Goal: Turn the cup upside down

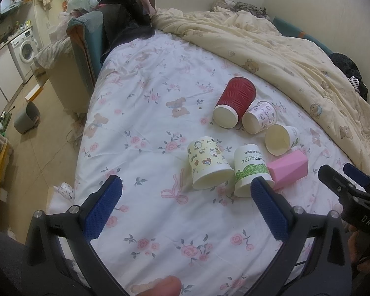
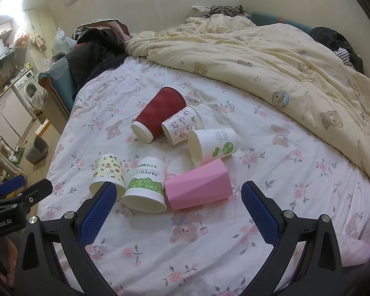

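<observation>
Six cups are lying on their sides on the flowered bedsheet point(image 2: 271, 172). The pink cup point(image 2: 197, 187) is lying just ahead of the right gripper point(image 2: 178, 212), between its spread fingers — nothing in them. The left gripper point(image 1: 185, 212) is also gaping wide, with the green-leaf cup point(image 1: 251, 170) beside its right finger.
</observation>
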`<state>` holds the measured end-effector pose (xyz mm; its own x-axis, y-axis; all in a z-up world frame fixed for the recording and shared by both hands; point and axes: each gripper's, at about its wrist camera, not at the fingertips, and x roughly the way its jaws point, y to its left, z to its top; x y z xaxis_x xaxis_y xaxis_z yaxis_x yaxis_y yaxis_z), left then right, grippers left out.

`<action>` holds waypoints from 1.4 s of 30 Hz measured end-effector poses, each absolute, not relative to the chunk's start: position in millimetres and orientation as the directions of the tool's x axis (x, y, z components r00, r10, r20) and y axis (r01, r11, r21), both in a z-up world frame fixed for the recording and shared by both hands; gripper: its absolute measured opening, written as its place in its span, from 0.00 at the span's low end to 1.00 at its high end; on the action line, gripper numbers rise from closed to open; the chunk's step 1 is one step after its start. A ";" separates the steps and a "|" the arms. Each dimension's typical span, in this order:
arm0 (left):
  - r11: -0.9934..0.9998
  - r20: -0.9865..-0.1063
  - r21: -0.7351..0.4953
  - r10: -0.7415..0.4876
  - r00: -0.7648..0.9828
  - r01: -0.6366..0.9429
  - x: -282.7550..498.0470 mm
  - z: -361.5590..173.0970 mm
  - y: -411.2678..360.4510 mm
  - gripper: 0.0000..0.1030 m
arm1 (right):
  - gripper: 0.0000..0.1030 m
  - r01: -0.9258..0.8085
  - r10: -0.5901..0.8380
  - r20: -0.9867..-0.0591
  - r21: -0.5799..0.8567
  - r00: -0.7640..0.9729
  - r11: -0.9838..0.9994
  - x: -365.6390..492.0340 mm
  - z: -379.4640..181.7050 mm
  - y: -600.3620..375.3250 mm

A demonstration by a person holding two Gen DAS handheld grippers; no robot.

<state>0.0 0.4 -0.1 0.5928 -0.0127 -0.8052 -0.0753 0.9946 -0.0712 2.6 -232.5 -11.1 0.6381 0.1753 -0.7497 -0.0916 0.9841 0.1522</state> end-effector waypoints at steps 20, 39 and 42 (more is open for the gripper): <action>0.995 -0.808 -0.073 -0.015 0.589 -0.074 -0.7 -1.8 5.8 1.00 | 1.00 -0.095 0.175 -0.747 0.149 0.641 0.984 2.4 -11.9 -231.3; 0.995 -0.807 -0.064 -0.009 0.591 -0.072 0.0 -2.0 -0.2 1.00 | 1.00 -0.092 0.177 -0.749 0.153 0.639 0.984 2.9 -12.3 -231.6; 0.995 -0.810 -0.068 -0.014 0.586 -0.071 0.0 -3.3 -1.6 1.00 | 1.00 -0.093 0.176 -0.749 0.152 0.639 0.984 2.7 -11.9 -231.3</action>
<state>0.0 -1.6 -3.3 0.5859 -0.0137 -0.8103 -0.0711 0.9951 -0.0683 2.7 -231.3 -11.9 0.6392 0.1760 -0.7487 -0.0926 0.9840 0.1523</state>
